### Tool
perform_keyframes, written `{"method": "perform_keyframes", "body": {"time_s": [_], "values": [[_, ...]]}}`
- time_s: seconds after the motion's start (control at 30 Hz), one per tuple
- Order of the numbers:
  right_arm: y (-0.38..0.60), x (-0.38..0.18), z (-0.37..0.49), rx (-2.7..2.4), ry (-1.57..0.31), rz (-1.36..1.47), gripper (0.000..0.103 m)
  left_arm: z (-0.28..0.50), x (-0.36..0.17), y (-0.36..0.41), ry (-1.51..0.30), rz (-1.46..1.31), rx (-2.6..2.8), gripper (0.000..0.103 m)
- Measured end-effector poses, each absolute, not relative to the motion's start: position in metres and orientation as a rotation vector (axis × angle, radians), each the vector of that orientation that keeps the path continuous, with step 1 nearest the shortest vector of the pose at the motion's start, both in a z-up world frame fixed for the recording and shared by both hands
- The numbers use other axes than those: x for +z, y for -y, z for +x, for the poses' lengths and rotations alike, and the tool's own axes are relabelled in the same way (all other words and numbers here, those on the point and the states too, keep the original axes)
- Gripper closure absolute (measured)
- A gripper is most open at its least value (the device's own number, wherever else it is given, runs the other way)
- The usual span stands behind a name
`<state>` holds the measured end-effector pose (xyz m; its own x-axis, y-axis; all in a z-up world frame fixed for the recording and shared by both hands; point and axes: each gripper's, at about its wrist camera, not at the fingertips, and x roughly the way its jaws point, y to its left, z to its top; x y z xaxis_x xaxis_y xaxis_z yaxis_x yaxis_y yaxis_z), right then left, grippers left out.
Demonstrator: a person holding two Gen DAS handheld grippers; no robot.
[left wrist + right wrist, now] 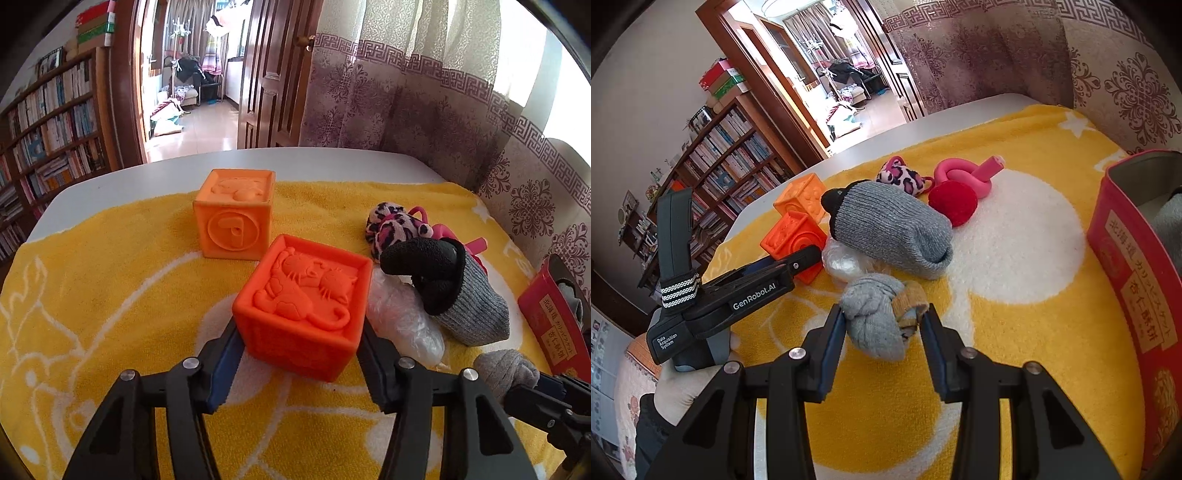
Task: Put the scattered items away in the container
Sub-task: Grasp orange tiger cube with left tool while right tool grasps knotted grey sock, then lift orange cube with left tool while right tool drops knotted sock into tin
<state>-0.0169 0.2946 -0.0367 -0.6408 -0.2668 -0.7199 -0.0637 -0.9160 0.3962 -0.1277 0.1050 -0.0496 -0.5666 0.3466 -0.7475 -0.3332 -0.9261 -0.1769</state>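
Two orange cubes on the yellow towel covering the counter. Nearer orange cube, cat relief on top, clamped between the left gripper fingers, both pads pressed to its sides; resting on the towel or lifted, cannot tell. Paler orange cube just behind it, toward the counter's far edge. Beside the held cube: crumpled clear plastic, then a grey sock with black lining, a leopard-print pouch, a pink knotted tube and a red pom-pom. Right gripper fingers spread on either side of a knotted grey sock bundle, left pad touching or nearly so, right pad just clear of it. Red tin at the counter's right edge, open, grey cloth inside.
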Motion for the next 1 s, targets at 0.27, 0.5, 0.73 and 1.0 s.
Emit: {"method": "perform_keyframes", "body": {"time_s": [0.27, 0.5, 0.73, 1.0], "values": [[-0.298, -0.035, -0.016, -2.706, 0.599, 1.256, 0.058, -0.112, -0.03, -0.082, 0.146, -1.113, 2.536, 0.049], [-0.303, -0.03, -0.011, -2.734, 0.603, 1.219, 0.058, -0.098, -0.014, -0.071, 0.228, -1.048, 2.536, 0.05], [-0.306, -0.028, -0.009, -2.737, 0.623, 1.206, 0.058, -0.09, -0.013, -0.07, 0.2, -1.059, 2.552, 0.05], [-0.307, -0.028, -0.009, -2.738, 0.632, 1.207, 0.058, -0.091, -0.028, -0.087, 0.117, -1.121, 2.498, 0.048]]}}
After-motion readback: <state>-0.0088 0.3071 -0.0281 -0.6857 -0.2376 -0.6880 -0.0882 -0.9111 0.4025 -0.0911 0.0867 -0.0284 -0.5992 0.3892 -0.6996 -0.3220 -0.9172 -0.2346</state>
